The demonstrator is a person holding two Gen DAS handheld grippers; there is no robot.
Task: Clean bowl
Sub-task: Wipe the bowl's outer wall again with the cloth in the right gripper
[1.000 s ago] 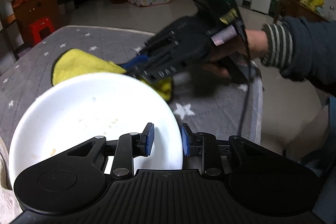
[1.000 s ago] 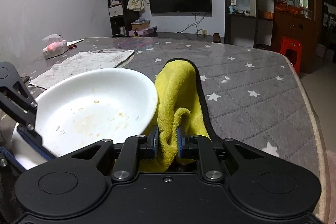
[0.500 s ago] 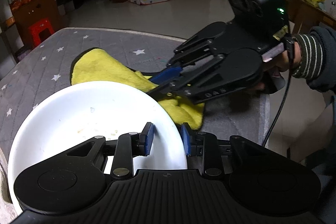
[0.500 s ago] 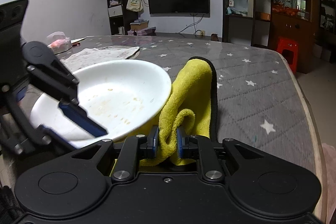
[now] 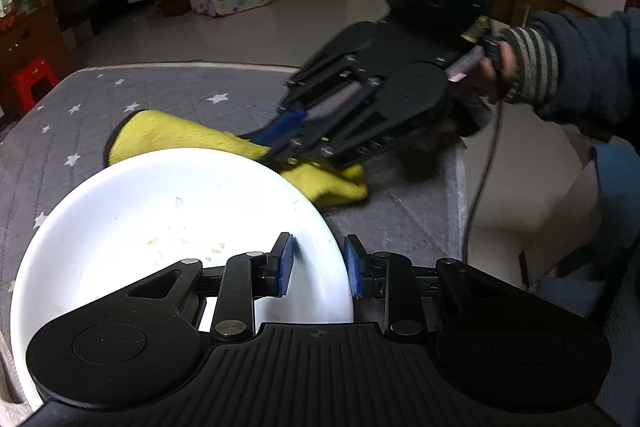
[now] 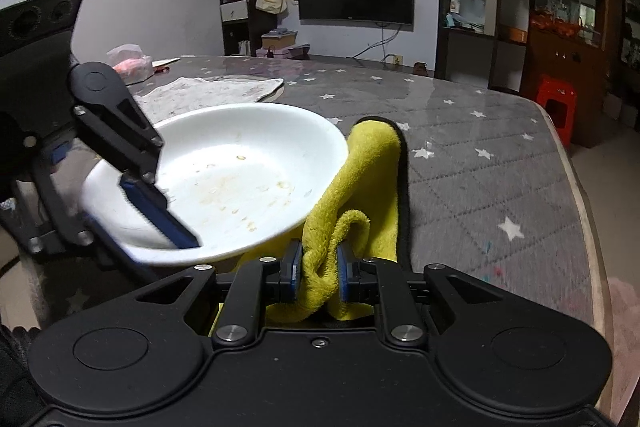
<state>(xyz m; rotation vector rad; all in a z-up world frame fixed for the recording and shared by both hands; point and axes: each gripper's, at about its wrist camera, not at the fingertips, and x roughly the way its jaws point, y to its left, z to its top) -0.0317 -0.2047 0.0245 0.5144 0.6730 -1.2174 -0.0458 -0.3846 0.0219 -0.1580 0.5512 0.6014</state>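
A white bowl (image 5: 160, 219) with dried food specks is held tilted above the grey star-patterned table; it also shows in the right wrist view (image 6: 240, 171). My left gripper (image 5: 318, 263) is shut on the bowl's rim, one pad inside and one outside. It appears in the right wrist view (image 6: 132, 199) at the left. My right gripper (image 6: 318, 267) is shut on a yellow cloth (image 6: 360, 187) that trails over the table just beyond the bowl's edge. In the left wrist view the right gripper (image 5: 280, 143) pinches the cloth (image 5: 192, 137) behind the bowl.
A pale patterned cloth (image 6: 208, 93) lies on the table (image 6: 480, 167) at the back left, with a pink-filled plastic bag (image 6: 130, 61) behind it. The table's edge (image 6: 580, 195) runs along the right. A red stool (image 6: 558, 107) stands on the floor beyond.
The right gripper has lifted and drawn the yellow cloth closer to the bowl's rim. The bowl has tilted and shifted toward the right gripper. Both grips are unchanged.
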